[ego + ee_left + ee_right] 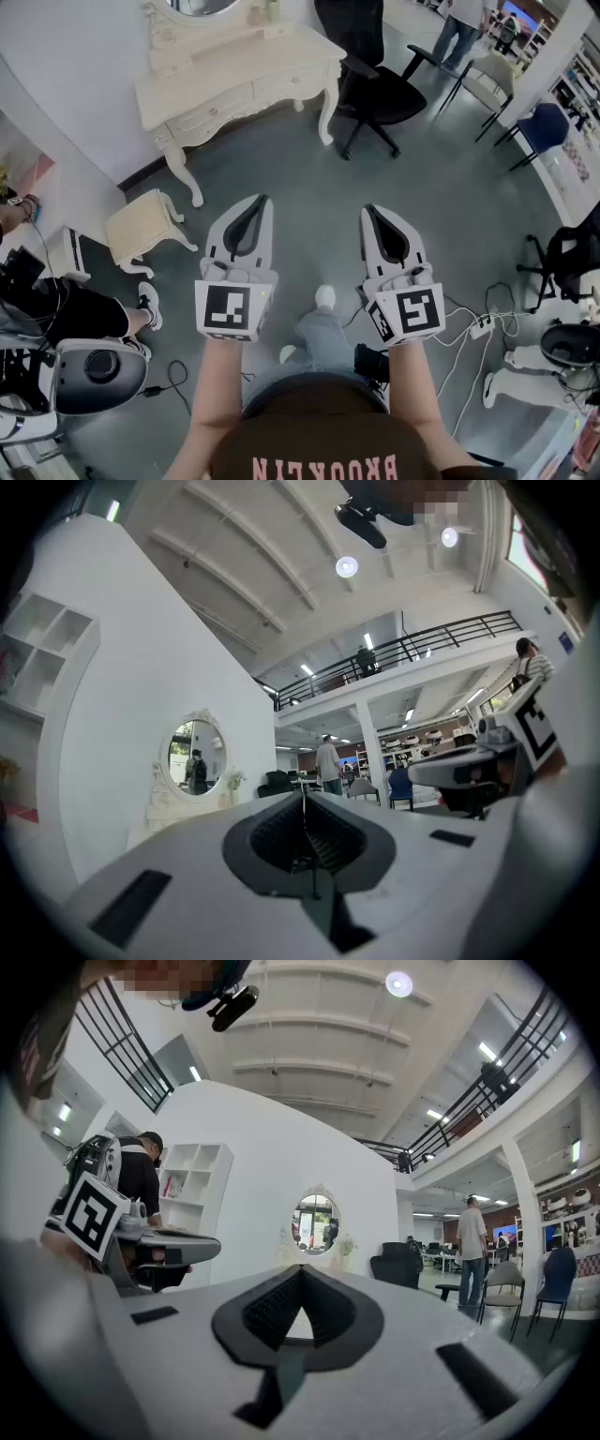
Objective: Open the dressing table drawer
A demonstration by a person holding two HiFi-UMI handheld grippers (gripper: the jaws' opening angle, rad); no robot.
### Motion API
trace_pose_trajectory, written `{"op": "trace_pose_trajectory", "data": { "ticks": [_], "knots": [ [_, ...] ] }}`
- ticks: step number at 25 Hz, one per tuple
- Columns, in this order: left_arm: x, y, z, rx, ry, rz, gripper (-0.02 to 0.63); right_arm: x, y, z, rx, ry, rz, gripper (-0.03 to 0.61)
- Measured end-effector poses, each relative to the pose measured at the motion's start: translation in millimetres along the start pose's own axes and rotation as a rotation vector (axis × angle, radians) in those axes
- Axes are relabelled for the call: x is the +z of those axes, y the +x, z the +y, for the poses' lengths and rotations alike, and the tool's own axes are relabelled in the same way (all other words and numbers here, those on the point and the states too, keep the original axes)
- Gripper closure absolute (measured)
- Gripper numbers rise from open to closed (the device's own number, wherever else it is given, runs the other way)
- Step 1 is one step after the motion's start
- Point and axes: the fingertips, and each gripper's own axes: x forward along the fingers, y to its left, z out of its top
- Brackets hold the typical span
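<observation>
The cream dressing table stands against the white wall at the far left, with its drawers closed along the front. Its oval mirror shows well beyond the jaws in the left gripper view, and the mirror shows again in the right gripper view. My left gripper and right gripper are held side by side in mid-air, well short of the table. Both are shut with nothing between the jaws. In the gripper views the left gripper and right gripper show pads pressed together at the tips.
A black office chair stands right of the dressing table. A cream stool sits at its near left. Chairs and people are at the far right. Cables and a power strip lie on the grey floor to my right. Equipment stands at my left.
</observation>
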Motion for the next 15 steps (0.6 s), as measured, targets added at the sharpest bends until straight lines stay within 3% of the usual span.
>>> {"op": "trace_pose_trajectory", "data": {
  "ticks": [6,11,15],
  "knots": [
    [-11.4,34.1,-8.0,0.004,-0.021,0.066,0.607,-11.9,18.8,-33.7,0.002,0.018,0.003,0.580],
    [-12.5,82.7,-6.3,0.018,0.002,0.041,0.607,-14.6,50.4,-81.3,-0.038,0.071,-0.031,0.580],
    [-11.9,126.9,-5.0,0.023,0.008,0.054,0.607,-19.2,85.8,-109.1,0.008,0.028,0.010,0.580]
  ]
}}
